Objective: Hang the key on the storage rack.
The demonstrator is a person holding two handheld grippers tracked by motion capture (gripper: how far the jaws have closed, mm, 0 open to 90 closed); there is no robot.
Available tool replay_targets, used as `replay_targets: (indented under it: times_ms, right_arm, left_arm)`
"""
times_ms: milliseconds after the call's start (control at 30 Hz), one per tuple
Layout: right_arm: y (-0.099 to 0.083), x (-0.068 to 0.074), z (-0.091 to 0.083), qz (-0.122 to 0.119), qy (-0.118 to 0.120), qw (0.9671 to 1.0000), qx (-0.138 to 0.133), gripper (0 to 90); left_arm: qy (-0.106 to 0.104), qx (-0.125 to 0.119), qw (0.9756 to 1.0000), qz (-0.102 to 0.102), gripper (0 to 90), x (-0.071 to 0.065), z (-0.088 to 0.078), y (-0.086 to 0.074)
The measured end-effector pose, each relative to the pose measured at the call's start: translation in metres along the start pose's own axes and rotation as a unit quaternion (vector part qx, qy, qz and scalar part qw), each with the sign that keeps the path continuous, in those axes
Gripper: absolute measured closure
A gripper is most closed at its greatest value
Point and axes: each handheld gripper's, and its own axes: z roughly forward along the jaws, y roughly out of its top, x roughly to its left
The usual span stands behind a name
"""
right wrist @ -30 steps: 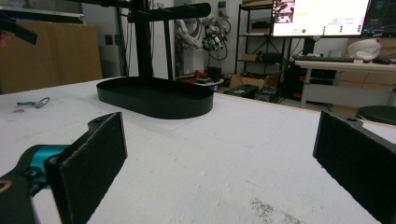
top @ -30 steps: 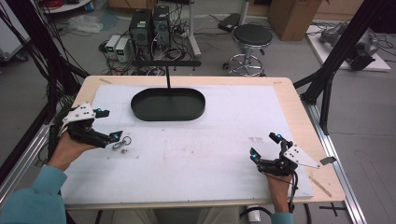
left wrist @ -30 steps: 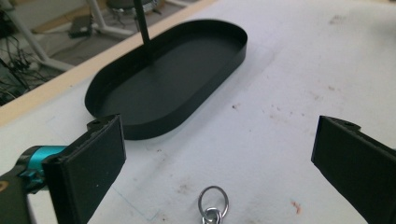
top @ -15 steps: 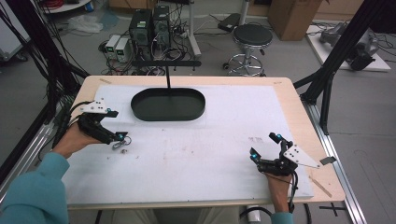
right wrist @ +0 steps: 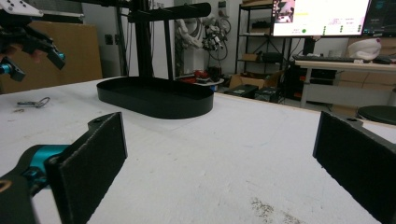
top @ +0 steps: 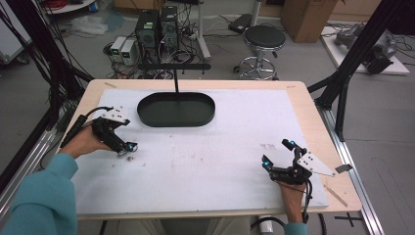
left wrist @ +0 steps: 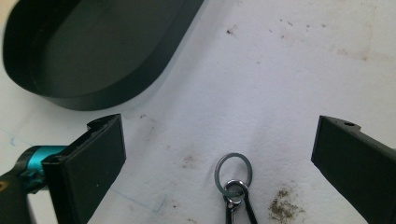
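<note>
Item: key ring (left wrist: 233,179), lying on the mat near the tray (top: 176,108). Left gripper (top: 128,147), jaws released, is descending over it since 1 second ago; a grasp looks imminent. Right gripper (top: 279,152) is idling, released.

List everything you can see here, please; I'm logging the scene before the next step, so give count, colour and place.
key ring with clip: one, silver ring on a dark clip, lying on the white cover between the open jaws of the left gripper
oval tray: one, black, far middle of the table, nothing seen in it
white cover: one, white with brown specks, spread over the table
table: one, light wood edge around the cover
stool: one, black seat, on the floor beyond the table
computer towers: two, dark, on the floor beyond the table
left gripper: one, black with teal, near left, open over the key ring
right gripper: one, black with teal, near right, open, holding nothing
</note>
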Motion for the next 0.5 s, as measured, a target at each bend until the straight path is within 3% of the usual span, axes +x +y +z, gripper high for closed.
replay_targets:
  times_ms: [267,500]
  right_arm:
    - [0.000,0.000,0.000,0.001,0.000,1.0000,0.000,2.2]
    - [0.000,0.001,0.000,0.005,-0.001,1.0000,0.000,2.2]
  left_arm:
    - [-0.017,0.039,0.9991,-0.004,3.5,0.002,0.012,-0.004]
    - [-0.026,0.066,0.9974,-0.002,9.4,0.001,0.020,-0.005]
